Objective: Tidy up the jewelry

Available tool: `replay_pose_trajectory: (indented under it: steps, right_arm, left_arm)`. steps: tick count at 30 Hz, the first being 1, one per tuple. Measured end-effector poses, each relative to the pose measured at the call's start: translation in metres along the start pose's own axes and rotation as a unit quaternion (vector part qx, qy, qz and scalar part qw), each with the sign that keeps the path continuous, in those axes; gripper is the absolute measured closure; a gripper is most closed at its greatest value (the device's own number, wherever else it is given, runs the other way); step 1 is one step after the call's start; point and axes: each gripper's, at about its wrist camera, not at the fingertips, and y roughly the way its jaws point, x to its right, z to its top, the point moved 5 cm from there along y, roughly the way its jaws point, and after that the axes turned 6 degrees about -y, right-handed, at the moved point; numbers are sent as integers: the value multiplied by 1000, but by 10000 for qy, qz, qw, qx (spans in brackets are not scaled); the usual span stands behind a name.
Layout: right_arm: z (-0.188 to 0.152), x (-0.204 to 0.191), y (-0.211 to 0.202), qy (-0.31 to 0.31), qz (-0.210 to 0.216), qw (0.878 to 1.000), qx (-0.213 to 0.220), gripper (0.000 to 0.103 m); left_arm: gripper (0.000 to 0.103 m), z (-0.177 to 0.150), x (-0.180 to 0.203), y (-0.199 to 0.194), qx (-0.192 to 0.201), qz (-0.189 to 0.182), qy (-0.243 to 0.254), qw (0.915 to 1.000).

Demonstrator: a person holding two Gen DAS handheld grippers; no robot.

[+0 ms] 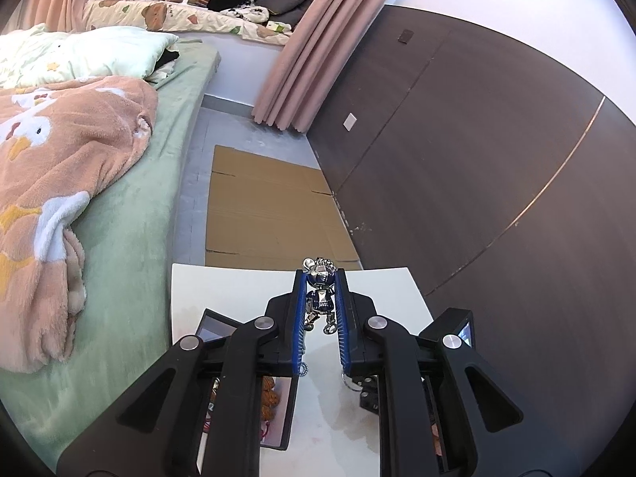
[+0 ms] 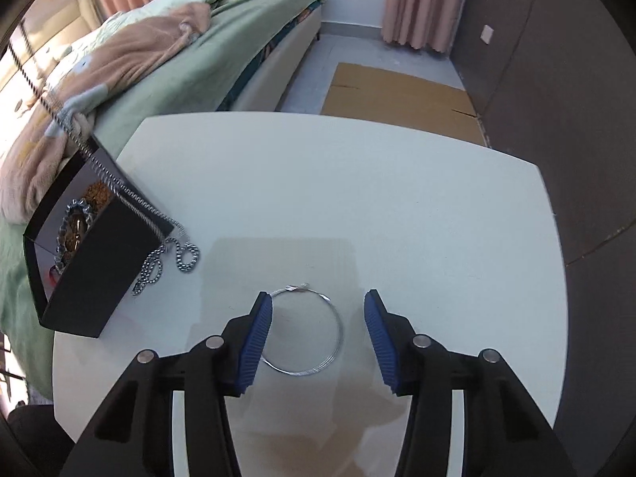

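Left tool: our left tool (image 1: 321, 302) is clamped on a silver figure pendant (image 1: 320, 294), its blue pads (image 1: 299, 318) pressing both flanks while the head pokes out past the tips.
Why held so: we judge the side grip leaves the chain free to hang, which should suit lowering it into a box.
Chain: a twisted chain (image 2: 99, 167) runs down from the upper left of the right wrist view, crosses the black box (image 2: 91, 278) and ends in loose coils (image 2: 167, 262) on the bench (image 2: 357, 198); we take it for the pendant's own chain, but the link is out of sight.
Right tool: our right tool (image 2: 318, 330) has its jaws standing apart, pointing steeply down, holding nothing.
Wire hoop: a thin silver hoop (image 2: 306, 330) lies flat on the bench between those open pads, its left edge tucked behind the left pad; whether it touches that pad, we cannot tell.
Box contents: a chunky chain (image 2: 71, 222) curls over something brownish; the rest is too dark to name.
Hidden: in the left wrist view the tool's own frame covers most of the near bench, and the open boxes either side are cut off.
Far off: bed (image 1: 131, 206) on the left, cardboard (image 1: 270, 214) on the floor beyond.
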Motion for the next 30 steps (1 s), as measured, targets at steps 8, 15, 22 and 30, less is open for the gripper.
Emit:
replay_pose_trajectory:
  steps: [8, 15, 22, 30]
  right_arm:
    - [6, -10, 9, -126, 9, 9999, 65, 71]
    - [6, -4, 8, 167, 235, 9996, 46, 98]
    - [-9, 19, 7, 936, 585, 9938, -115, 102]
    - [-23, 41, -13, 1806, 987, 9786, -32, 97]
  left_arm:
    - [89, 5, -5, 4, -11, -21, -52, 10000]
    - [89, 5, -6, 1, -13, -26, -66, 10000]
    - [89, 2, -6, -1, -26, -23, -51, 10000]
    - [88, -1, -6, -3, -32, -21, -12, 10000]
